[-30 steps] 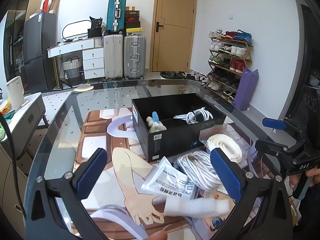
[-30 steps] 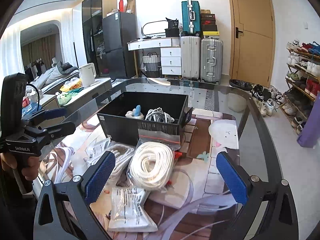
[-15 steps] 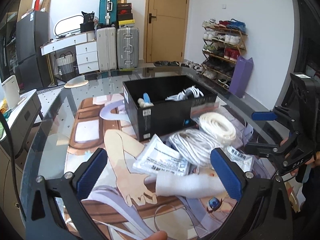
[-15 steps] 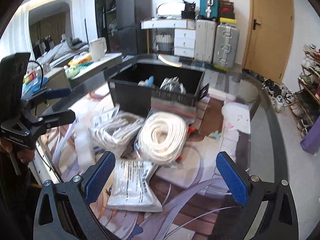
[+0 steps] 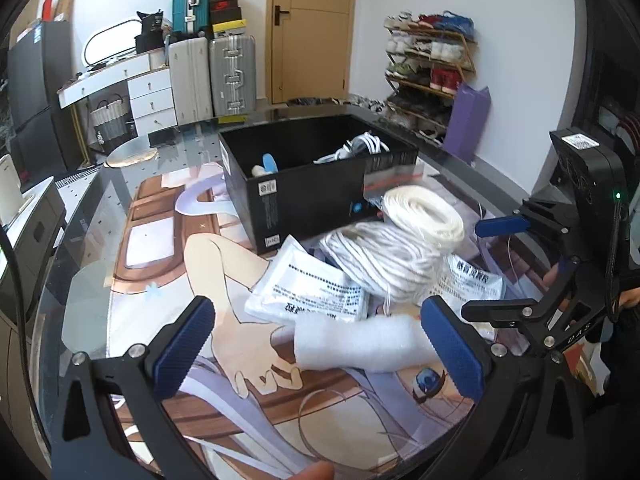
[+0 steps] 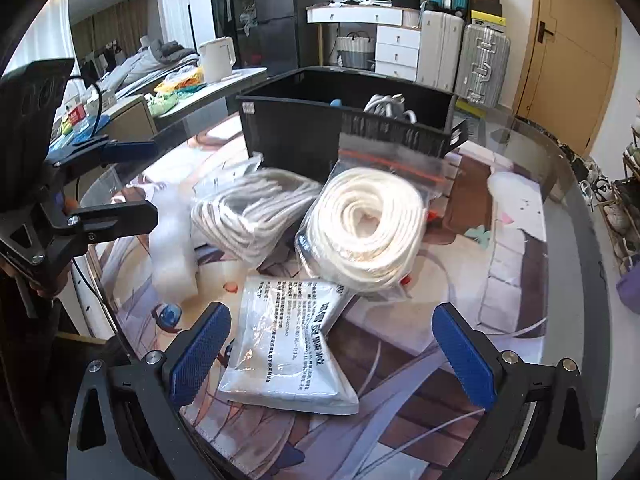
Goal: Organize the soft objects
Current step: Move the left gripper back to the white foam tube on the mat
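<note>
A black box [image 5: 308, 184] [image 6: 320, 136] holding a white cable and a small blue-tipped item stands on the printed mat. In front of it lie a bagged coil of cream rope [image 6: 368, 220] [image 5: 424, 216], a bagged coil of white cord [image 6: 248, 208] [image 5: 384, 260], flat printed white packets [image 6: 288, 344] [image 5: 312, 292] and a white foam strip [image 5: 360, 340] [image 6: 172, 252]. My left gripper [image 5: 316, 352] is open, its fingers either side of the foam strip's near end. My right gripper [image 6: 332, 356] is open, low over a white packet.
The glass table [image 5: 88, 216] has a curved edge all round. Suitcases [image 5: 212, 72], a white drawer unit [image 5: 152, 96], a shoe rack [image 5: 428, 64] and a door [image 5: 312, 28] stand beyond it. A side counter with a kettle [image 6: 216, 60] is on the left of the right wrist view.
Both grippers have dropped and moved in towards the pile. The packets, coils and foam strip look larger and nearer now. Both stay open with nothing held.
</note>
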